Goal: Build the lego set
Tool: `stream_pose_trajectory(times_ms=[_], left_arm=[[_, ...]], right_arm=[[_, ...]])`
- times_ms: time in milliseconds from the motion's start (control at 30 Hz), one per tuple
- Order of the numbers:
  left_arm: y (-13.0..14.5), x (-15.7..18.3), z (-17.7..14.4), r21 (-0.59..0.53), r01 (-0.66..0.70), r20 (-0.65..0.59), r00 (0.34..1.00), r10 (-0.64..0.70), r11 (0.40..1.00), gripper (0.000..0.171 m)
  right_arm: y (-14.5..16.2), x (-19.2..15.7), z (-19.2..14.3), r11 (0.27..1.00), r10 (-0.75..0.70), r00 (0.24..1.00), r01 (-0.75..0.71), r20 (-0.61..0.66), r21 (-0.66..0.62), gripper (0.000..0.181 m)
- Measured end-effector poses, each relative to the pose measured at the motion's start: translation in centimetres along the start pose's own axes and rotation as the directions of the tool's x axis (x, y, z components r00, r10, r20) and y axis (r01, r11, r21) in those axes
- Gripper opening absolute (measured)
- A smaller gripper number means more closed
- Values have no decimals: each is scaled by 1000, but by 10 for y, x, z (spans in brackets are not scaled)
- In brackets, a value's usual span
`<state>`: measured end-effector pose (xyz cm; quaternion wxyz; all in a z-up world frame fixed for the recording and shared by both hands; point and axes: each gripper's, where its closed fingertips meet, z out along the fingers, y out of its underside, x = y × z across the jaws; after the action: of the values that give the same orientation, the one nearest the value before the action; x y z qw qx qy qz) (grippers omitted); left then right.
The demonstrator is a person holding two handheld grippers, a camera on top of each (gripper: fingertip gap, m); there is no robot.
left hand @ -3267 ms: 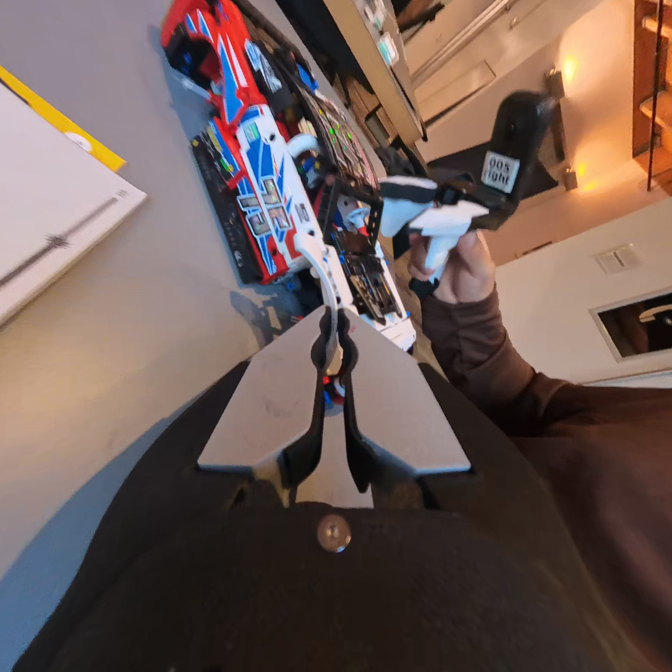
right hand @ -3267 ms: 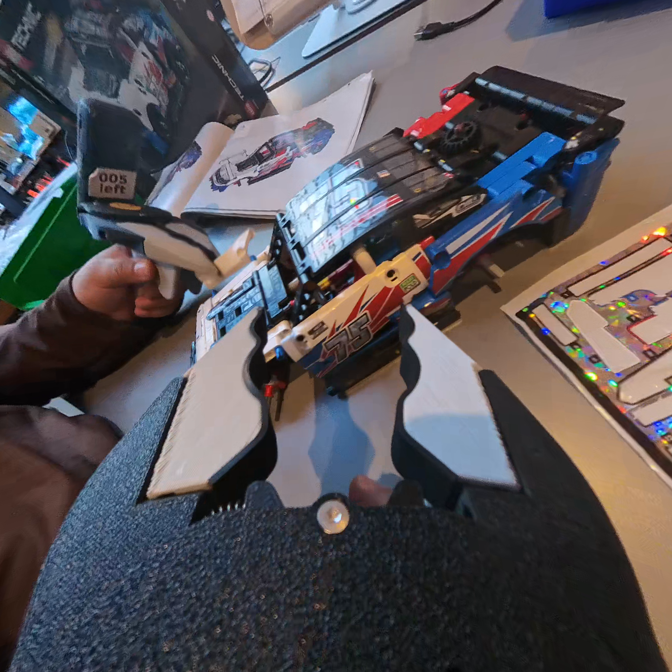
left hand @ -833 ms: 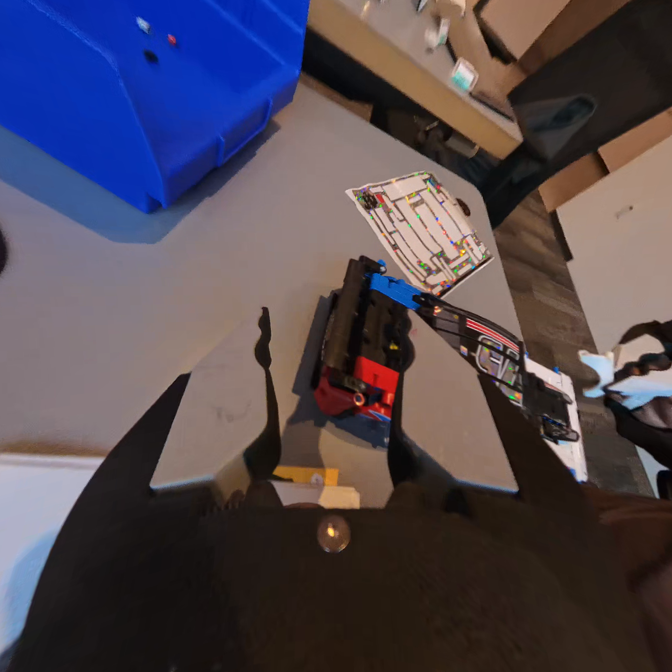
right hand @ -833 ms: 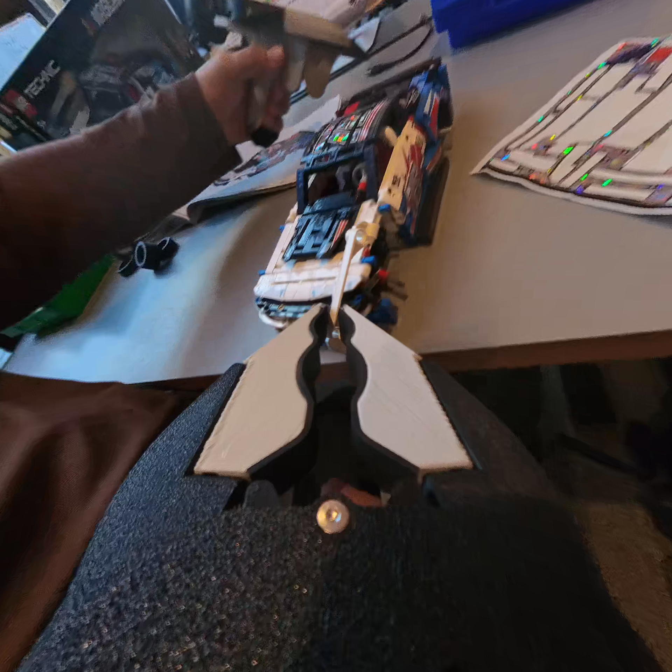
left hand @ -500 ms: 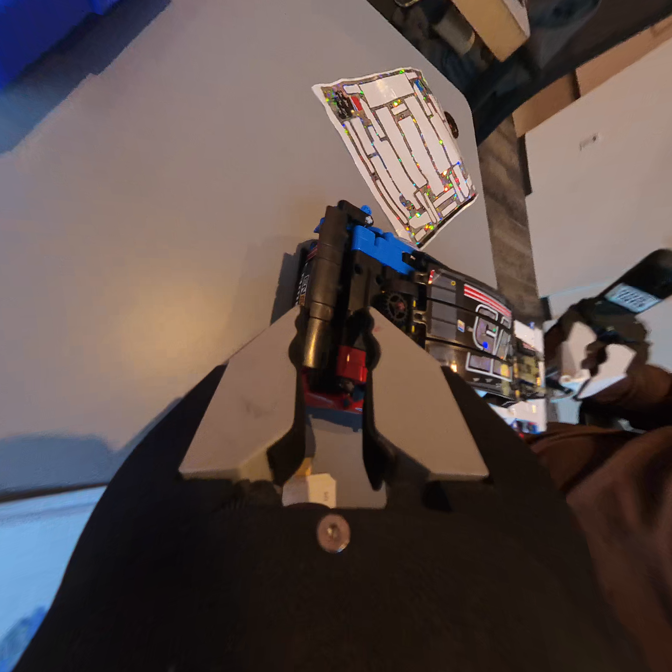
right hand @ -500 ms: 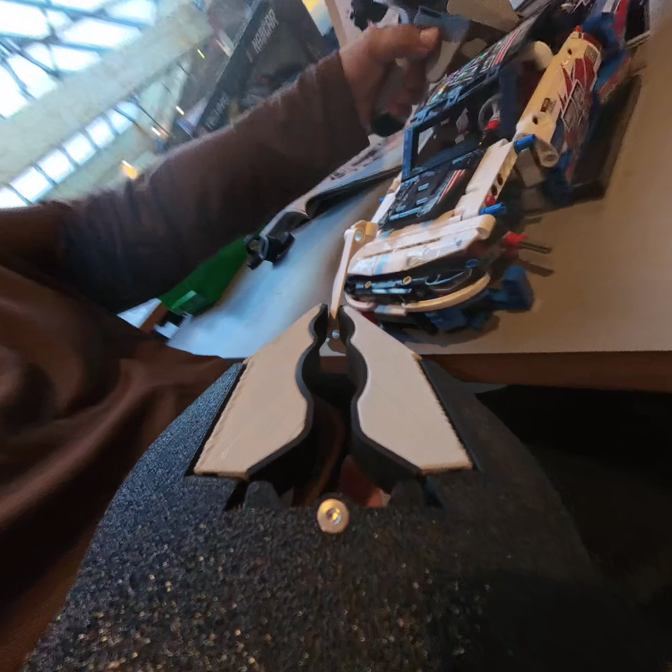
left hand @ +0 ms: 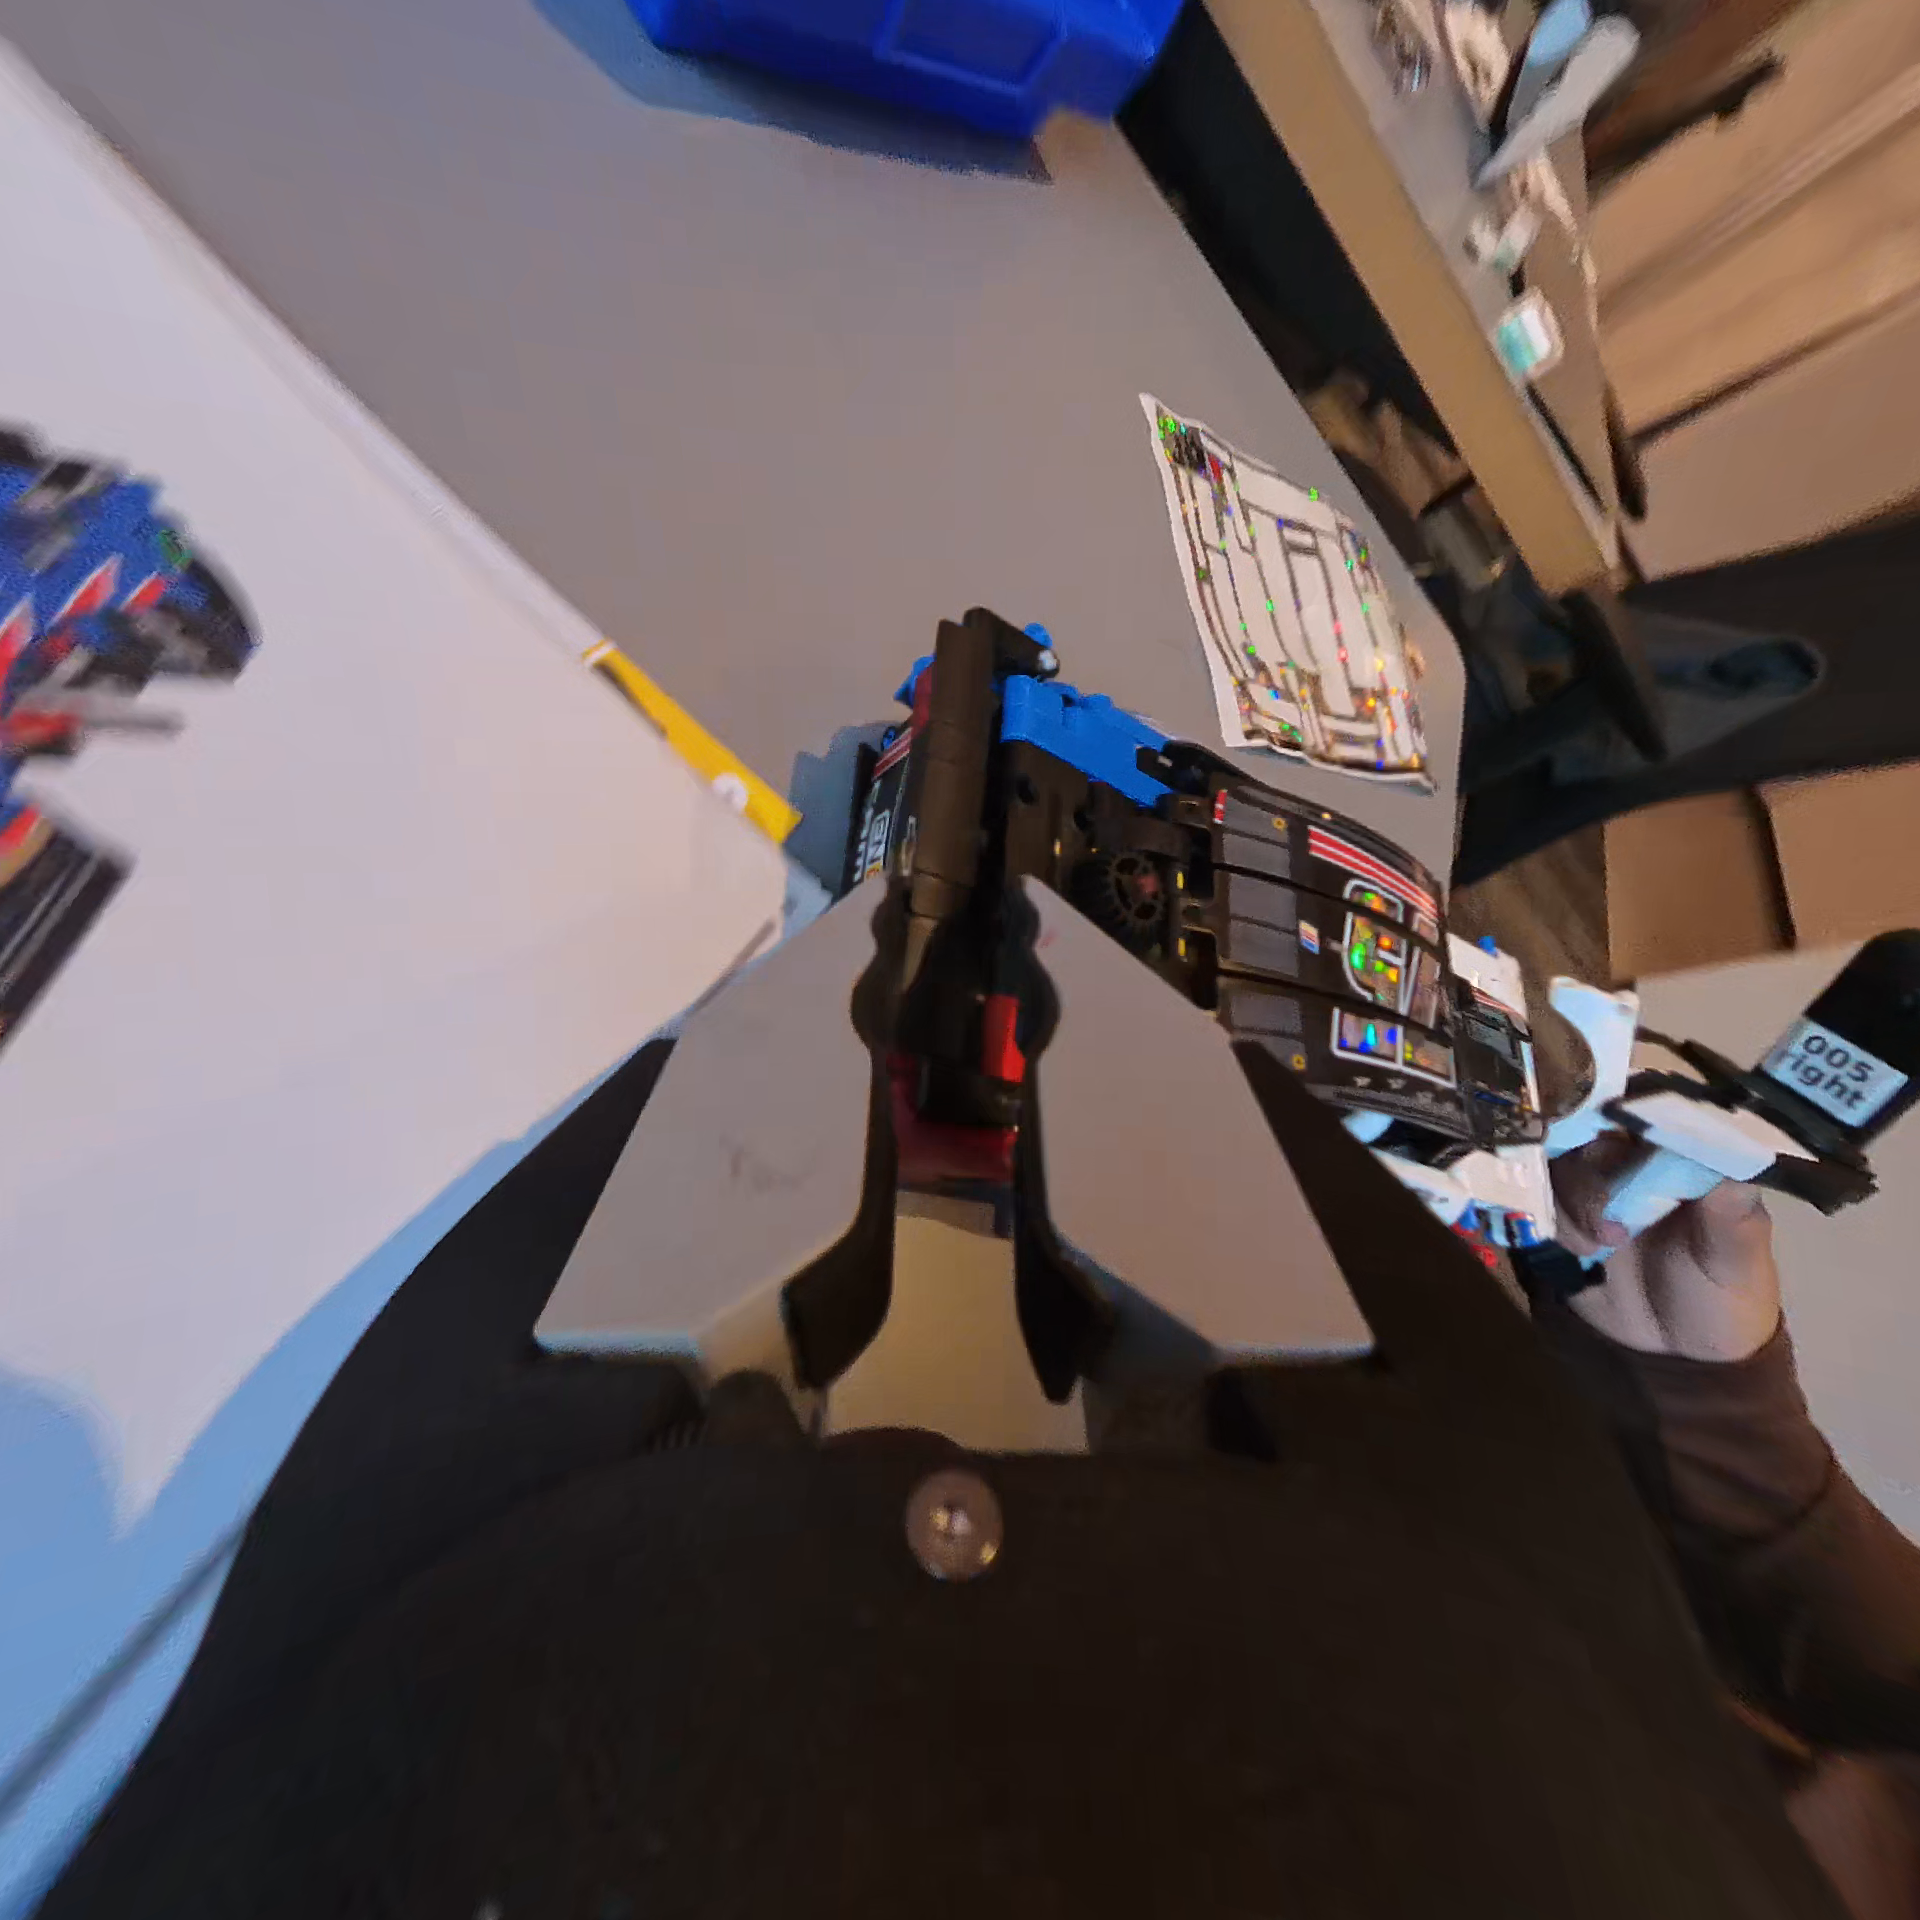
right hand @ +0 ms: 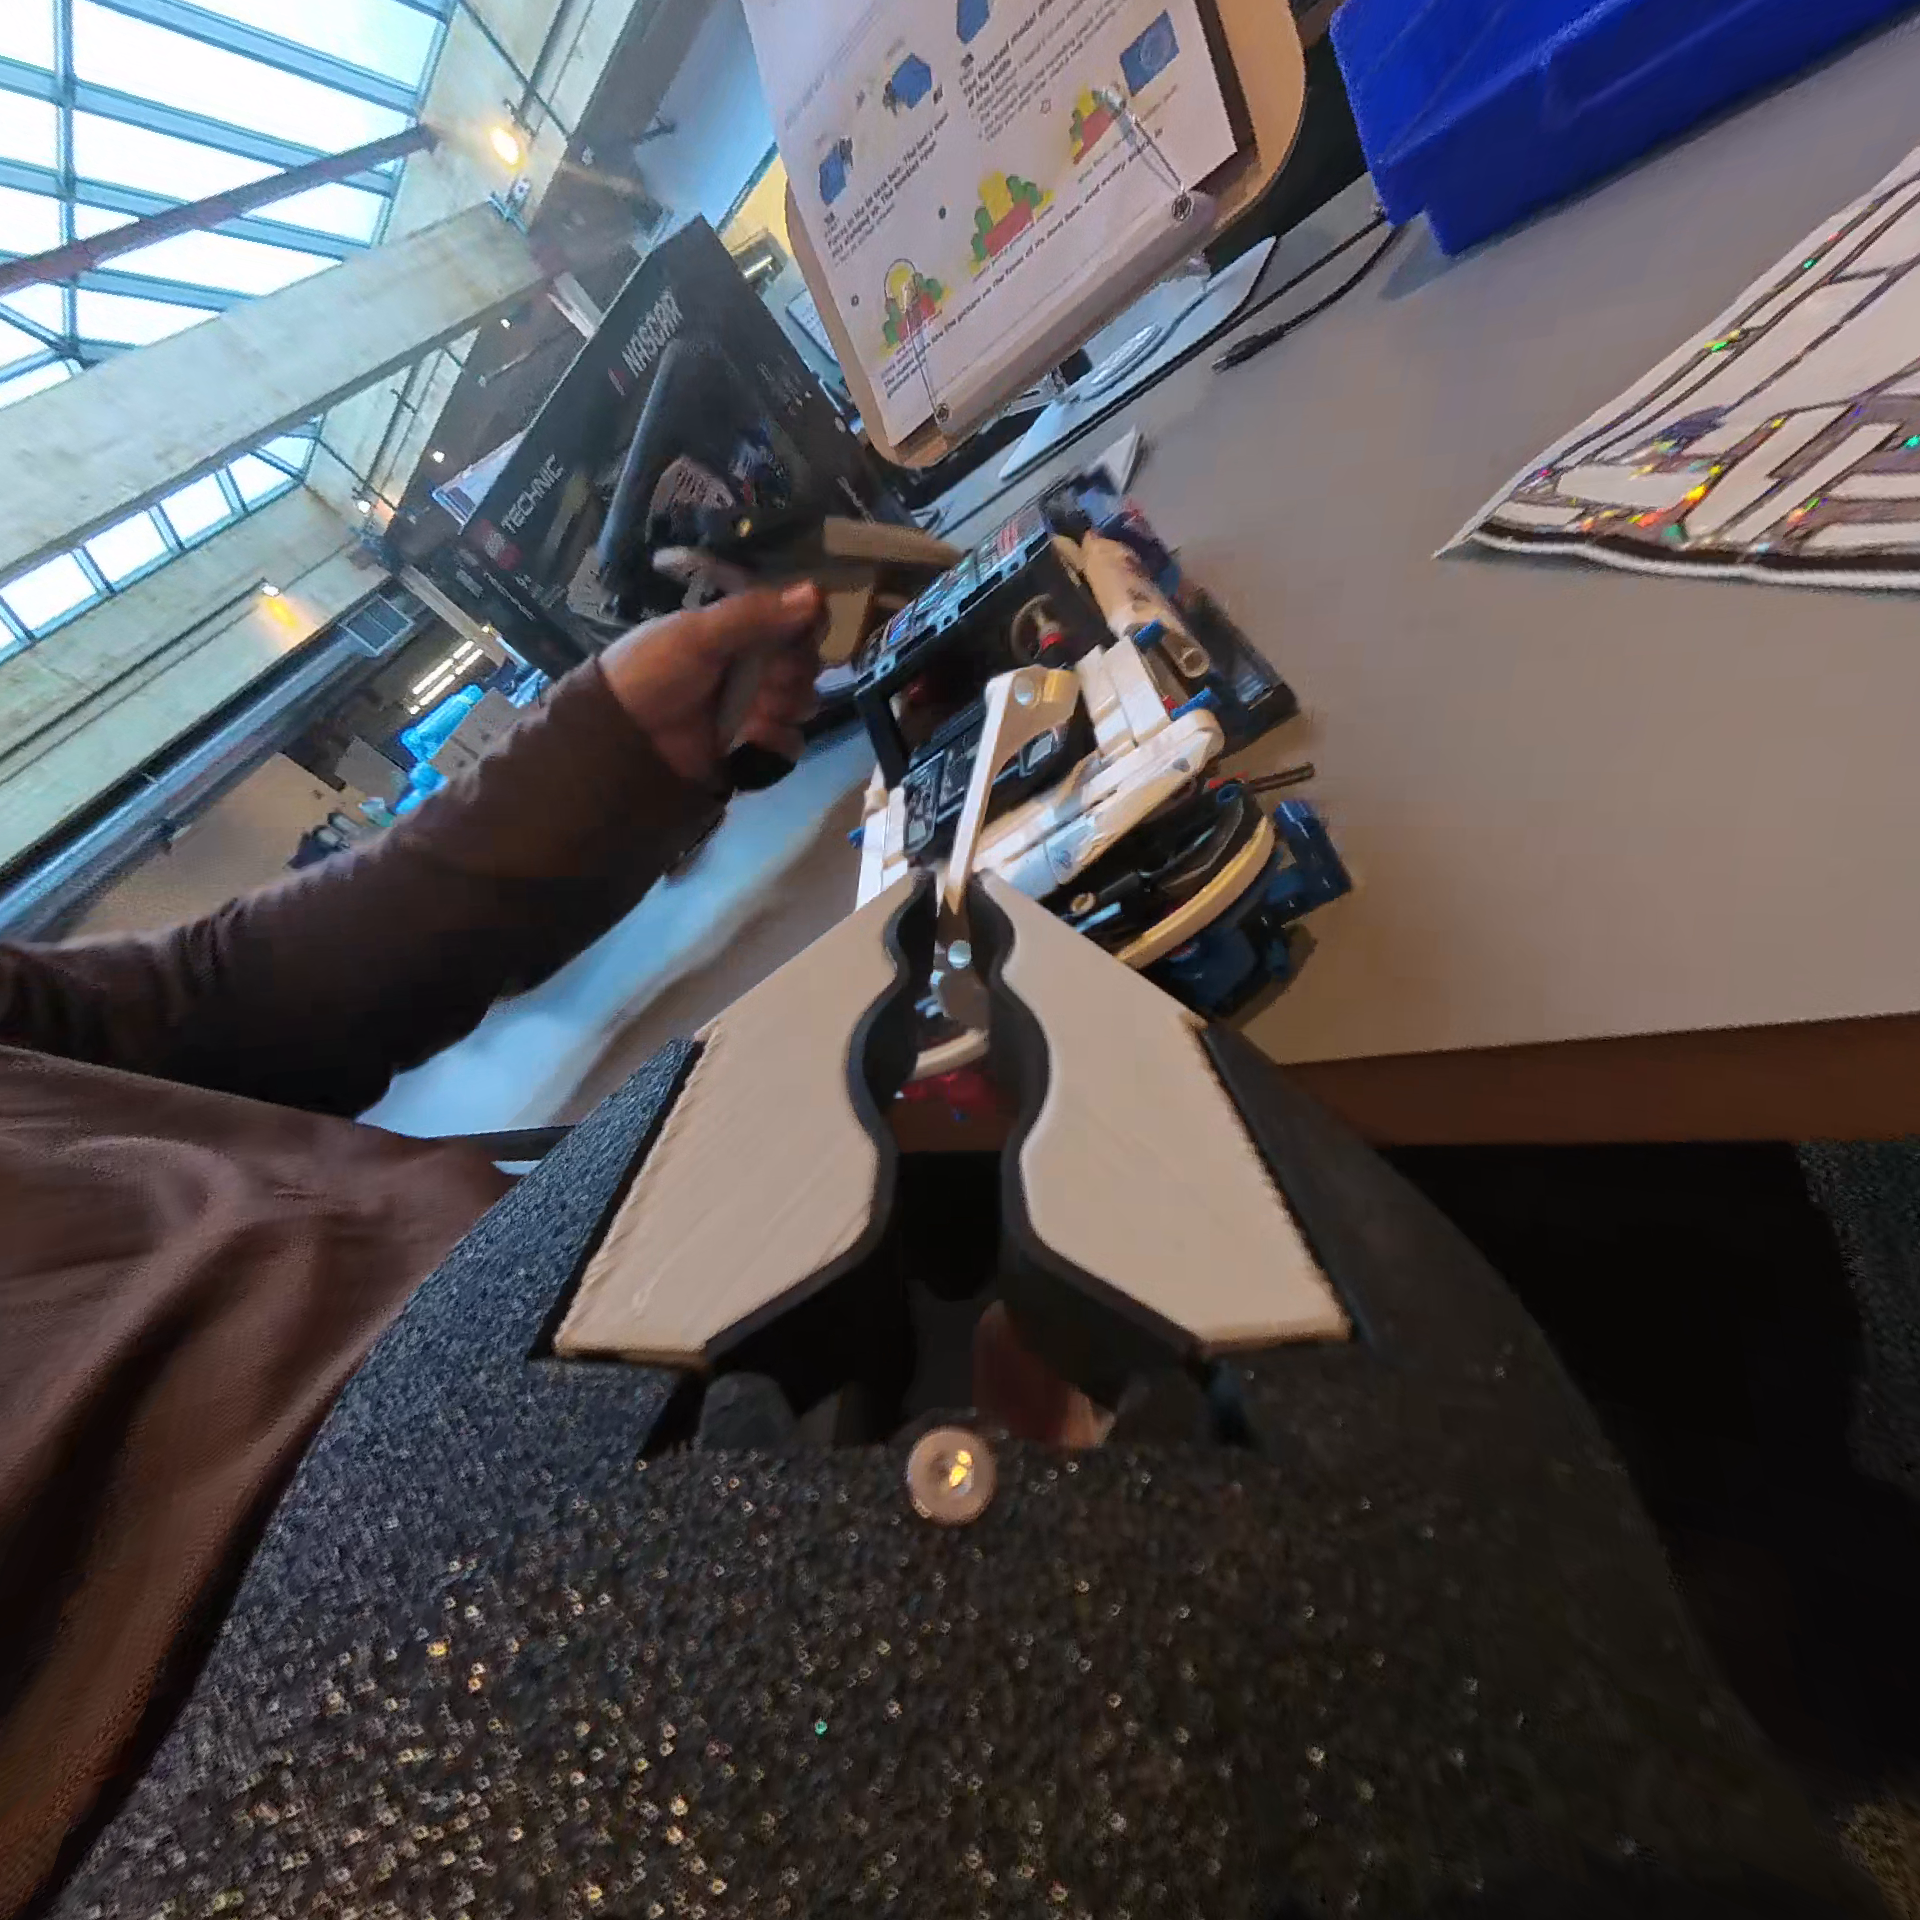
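The lego race car (left hand: 1195,883) is black, blue, red and white and lies near the table's front edge. My left gripper (left hand: 956,935) is shut on the car's rear end, over the black wing and a red part. My right gripper (right hand: 951,914) is shut on a thin white curved piece (right hand: 992,769) at the car's front (right hand: 1122,748). Each gripper shows in the other's view: the right one (left hand: 1662,1122) at the car's nose, the left one (right hand: 831,561) at its tail. Whether the car rests fully on the table I cannot tell.
A shiny sticker sheet (left hand: 1299,613) lies beyond the car, and shows in the right wrist view (right hand: 1766,447). An open instruction booklet (left hand: 312,831) lies left of it. A blue bin (left hand: 914,52), the set's dark box (right hand: 623,436) and a board on a stand (right hand: 1018,187) stand farther back. The table edge (right hand: 1558,1081) is close. The tips of one gripper are about 25 cm away from the tips of the other.
My left gripper let go of the white curved piece, moved to the car's rear and shut on it. My right gripper, open earlier, shut on the white piece and still holds it.
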<state>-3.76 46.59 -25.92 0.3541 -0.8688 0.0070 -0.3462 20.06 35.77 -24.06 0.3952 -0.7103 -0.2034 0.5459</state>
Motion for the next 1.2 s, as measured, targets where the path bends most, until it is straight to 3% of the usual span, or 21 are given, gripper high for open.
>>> stream_pose_trajectory(times_ms=[33,333,500,600,733,833,967,1200], left_arm=[[5,-2,-10,39,9,11,1000,-9,999,9],[55,2,-67,152,8,74,997,-20,988,9],[72,6,-86,224,45,78,995,-64,974,9],[81,7,-97,257,45,90,993,-71,965,9],[88,3,-111,306,66,98,990,-101,950,9],[93,-2,-123,324,78,105,988,-117,943,9],[101,-8,-142,348,98,104,984,-142,932,9],[120,-22,-184,386,90,149,976,-158,918,9]], right_arm=[[-3,1,0,1000,-2,1000,2,2,-1,5],[-14,2,23,991,-80,995,86,57,-107,5],[-29,2,20,995,-73,993,79,93,-60,5],[-42,19,12,998,-59,998,59,36,-16,5],[-46,45,10,997,-53,996,49,-71,-57,5],[-34,48,29,983,-64,994,47,-92,-178,5],[-16,33,62,960,-51,998,42,-28,-278,5],[-4,7,111,948,-67,996,79,52,-310,4]])
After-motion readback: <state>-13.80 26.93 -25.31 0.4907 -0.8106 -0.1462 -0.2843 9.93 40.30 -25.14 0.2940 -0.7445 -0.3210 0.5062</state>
